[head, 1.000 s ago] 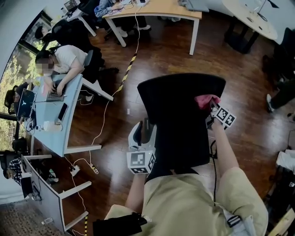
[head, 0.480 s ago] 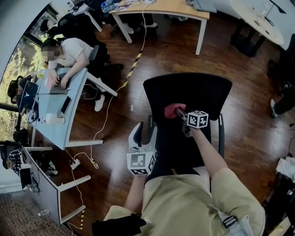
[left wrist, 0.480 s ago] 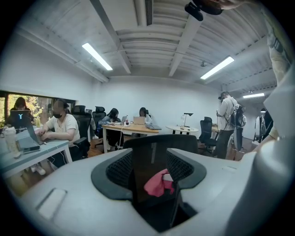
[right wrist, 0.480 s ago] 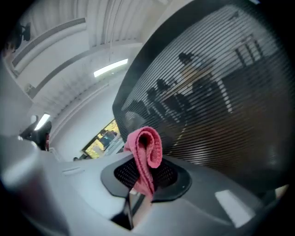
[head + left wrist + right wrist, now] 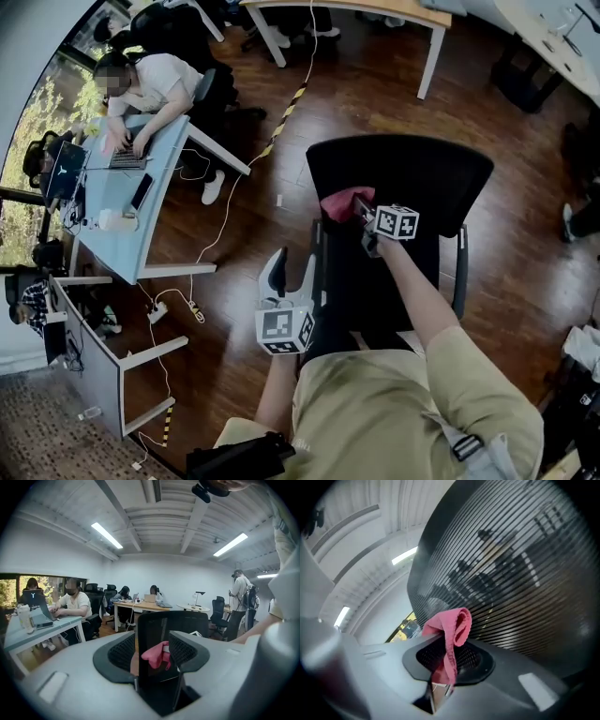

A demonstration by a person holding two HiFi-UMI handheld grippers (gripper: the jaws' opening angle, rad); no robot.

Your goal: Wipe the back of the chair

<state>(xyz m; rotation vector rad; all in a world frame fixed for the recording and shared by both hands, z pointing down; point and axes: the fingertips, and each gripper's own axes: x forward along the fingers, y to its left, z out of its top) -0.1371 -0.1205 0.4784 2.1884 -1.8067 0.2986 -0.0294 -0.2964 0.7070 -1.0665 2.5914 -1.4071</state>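
The black mesh chair back [image 5: 412, 173] stands just in front of me on the wooden floor. My right gripper [image 5: 362, 210] is shut on a pink cloth [image 5: 343, 202] and holds it against the upper left part of the chair back. In the right gripper view the cloth [image 5: 451, 626] folds over the jaws, close to the mesh [image 5: 515, 569]. My left gripper [image 5: 290, 269] is at the chair's left edge, its jaws wide apart with that edge between them. Its own view shows the chair back [image 5: 180, 620] and the cloth [image 5: 154, 653] beyond the jaws.
A person types on a laptop at a light-blue desk [image 5: 112, 220] to the left. Cables and a power strip [image 5: 156, 313] lie on the floor beside it. A wooden table [image 5: 375, 7] stands at the back. Another person [image 5: 241, 599] stands to the right, near some office chairs.
My right gripper has swept the cloth leftwards across the chair back, from its upper right edge to the upper left part. The left gripper has stayed at the chair's left edge.
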